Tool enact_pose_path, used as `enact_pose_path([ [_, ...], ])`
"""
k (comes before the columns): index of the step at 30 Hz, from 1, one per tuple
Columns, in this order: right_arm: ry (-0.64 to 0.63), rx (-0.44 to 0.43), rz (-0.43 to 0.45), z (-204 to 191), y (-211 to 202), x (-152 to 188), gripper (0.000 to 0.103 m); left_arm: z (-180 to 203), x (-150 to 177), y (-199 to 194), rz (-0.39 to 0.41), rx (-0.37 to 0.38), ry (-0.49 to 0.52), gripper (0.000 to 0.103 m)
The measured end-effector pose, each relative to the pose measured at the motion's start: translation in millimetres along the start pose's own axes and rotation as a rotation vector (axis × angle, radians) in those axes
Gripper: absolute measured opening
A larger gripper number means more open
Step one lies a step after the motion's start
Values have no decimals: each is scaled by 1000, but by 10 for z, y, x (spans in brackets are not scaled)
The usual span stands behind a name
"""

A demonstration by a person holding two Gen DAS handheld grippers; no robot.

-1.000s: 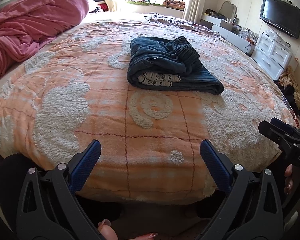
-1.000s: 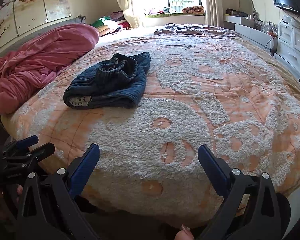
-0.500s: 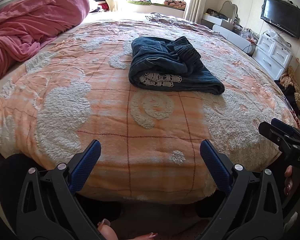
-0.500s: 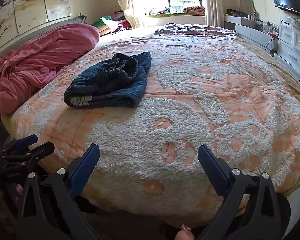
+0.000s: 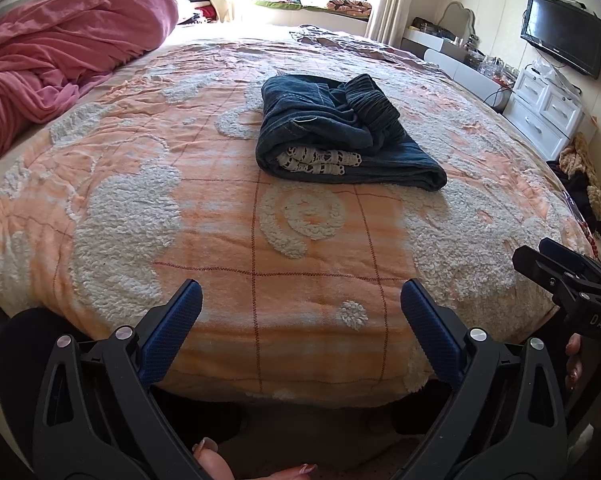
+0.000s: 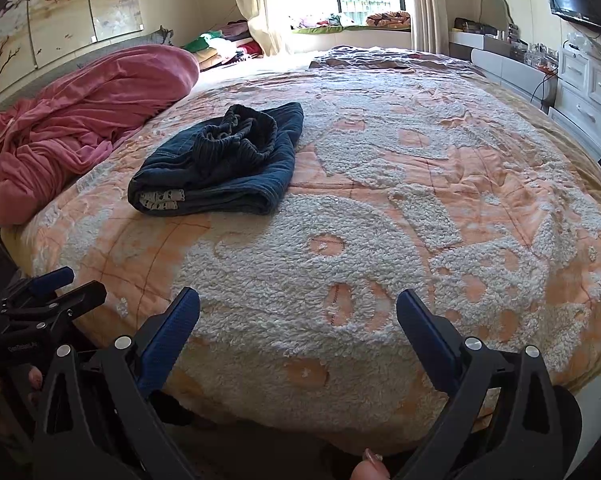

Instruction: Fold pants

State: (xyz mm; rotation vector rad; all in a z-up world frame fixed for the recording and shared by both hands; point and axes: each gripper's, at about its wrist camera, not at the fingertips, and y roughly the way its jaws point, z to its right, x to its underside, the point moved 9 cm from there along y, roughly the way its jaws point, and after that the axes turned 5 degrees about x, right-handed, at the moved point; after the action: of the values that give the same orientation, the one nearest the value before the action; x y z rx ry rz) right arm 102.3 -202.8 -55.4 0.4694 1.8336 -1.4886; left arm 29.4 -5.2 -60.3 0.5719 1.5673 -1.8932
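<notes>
The dark blue pants [image 5: 340, 140] lay in a folded bundle on the orange-and-white bedspread [image 5: 204, 216], toward the middle of the bed and well apart from both tools. A patterned white lining showed at the near edge of the bundle, and the ribbed waistband sat bunched on top, so the fold looked loose rather than flat. The left gripper [image 5: 298, 304] hung at the near edge of the bed with its blue fingers [image 5: 171, 336] spread wide and nothing between them. The right gripper [image 6: 298, 312] was likewise off the cloth, its fingers [image 6: 428, 344] wide apart and empty. Judged from this, the folding was mostly done, and the step in hand was either a finish or a last tidy. If a further move was wanted, it called for reaching forward over the bedspread to the bunched waistband and pressing or tucking it flat. A pink quilt [image 5: 60, 60] lay heaped at the left.
</notes>
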Motion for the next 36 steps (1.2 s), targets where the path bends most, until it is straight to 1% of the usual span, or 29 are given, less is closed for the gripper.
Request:
enact_pose_path([
  [15, -4, 0, 0, -2, -8, 4, 98, 36, 3, -6, -12, 27, -8, 93],
  [27, -7, 6, -11, 2, 27, -19, 98, -29, -32, -11, -16, 1, -11, 93],
  [29, -5, 10, -16, 30, 54, -24, 98, -88, -60, -4, -24, -34, -15, 93],
  [31, -5, 16, -21, 71, 88, -39, 98, -148, -113, -3, -25, -42, -12, 93],
  [32, -2, 22, -21, 112, 110, -57, 98, -191, -157, -15, -18, -36, -27, 93],
  [34, 15, 33, -22, 224, 154, -106, 98, -291, -300, -35, 1, 11, -71, 93],
  [35, 33, 41, -23, 319, 181, -143, 98, -346, -389, -38, 14, 14, -79, 93],
  [36, 53, 57, -23, 435, 207, -185, 98, -443, -504, -34, 28, -4, -87, 93],
])
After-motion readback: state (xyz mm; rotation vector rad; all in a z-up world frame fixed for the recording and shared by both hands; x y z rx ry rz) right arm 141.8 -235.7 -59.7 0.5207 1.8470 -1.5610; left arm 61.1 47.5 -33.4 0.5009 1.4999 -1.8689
